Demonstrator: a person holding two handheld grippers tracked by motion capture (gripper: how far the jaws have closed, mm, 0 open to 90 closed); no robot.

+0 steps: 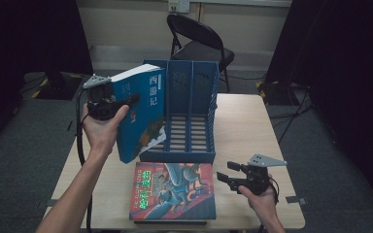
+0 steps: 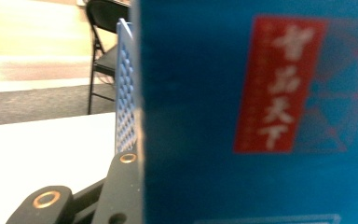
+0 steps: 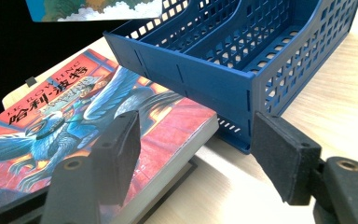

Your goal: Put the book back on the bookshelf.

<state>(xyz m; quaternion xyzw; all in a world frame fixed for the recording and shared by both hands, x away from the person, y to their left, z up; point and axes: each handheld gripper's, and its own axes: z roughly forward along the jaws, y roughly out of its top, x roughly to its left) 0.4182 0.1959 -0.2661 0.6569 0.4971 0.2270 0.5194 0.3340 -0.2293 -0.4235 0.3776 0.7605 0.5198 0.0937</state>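
Note:
My left gripper (image 1: 128,101) is shut on a thick blue book (image 1: 143,114) and holds it upright, tilted, above the table's left side beside the blue file rack (image 1: 192,116). In the left gripper view the blue book (image 2: 261,116) stands close in front, one black finger (image 2: 121,186) lies against its edge, and the other finger is hidden behind it. A red book (image 1: 175,190) lies flat at the front of the table. My right gripper (image 1: 226,175) hovers just right of it, open and with nothing between its fingers. In the right gripper view my right gripper (image 3: 196,158) faces the red book (image 3: 74,116) and the rack's front corner (image 3: 242,88).
The rack has three slots and stands mid-table on the pale wooden table (image 1: 243,126). Something dark and flat lies under the red book (image 1: 170,223). A black folding chair (image 1: 199,39) stands beyond the table's far edge. Bare tabletop lies right of the rack.

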